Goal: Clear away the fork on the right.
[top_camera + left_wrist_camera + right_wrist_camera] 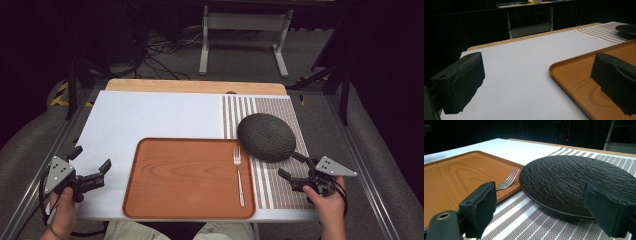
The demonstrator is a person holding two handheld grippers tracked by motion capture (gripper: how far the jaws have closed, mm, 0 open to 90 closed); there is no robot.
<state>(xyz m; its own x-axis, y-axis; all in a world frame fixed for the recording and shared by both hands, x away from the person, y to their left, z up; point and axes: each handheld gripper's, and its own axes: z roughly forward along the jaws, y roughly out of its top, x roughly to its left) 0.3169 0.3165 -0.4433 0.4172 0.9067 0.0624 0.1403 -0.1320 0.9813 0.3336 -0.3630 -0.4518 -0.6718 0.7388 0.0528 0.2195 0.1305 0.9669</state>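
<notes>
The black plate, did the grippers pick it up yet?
Not yet. The black plate lies on the striped mat, its edge over the tray. A fork lies on the tray. The right gripper waits open beside the plate; the left gripper holds nothing.

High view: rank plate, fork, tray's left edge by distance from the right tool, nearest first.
From the right tool, open and empty:
1. Black plate, just ahead of it on the striped mat, its left rim overlapping the tray's corner.
2. Fork, to its left, along the tray's right side.
3. Tray's left edge, farthest, near the left tool.
</notes>
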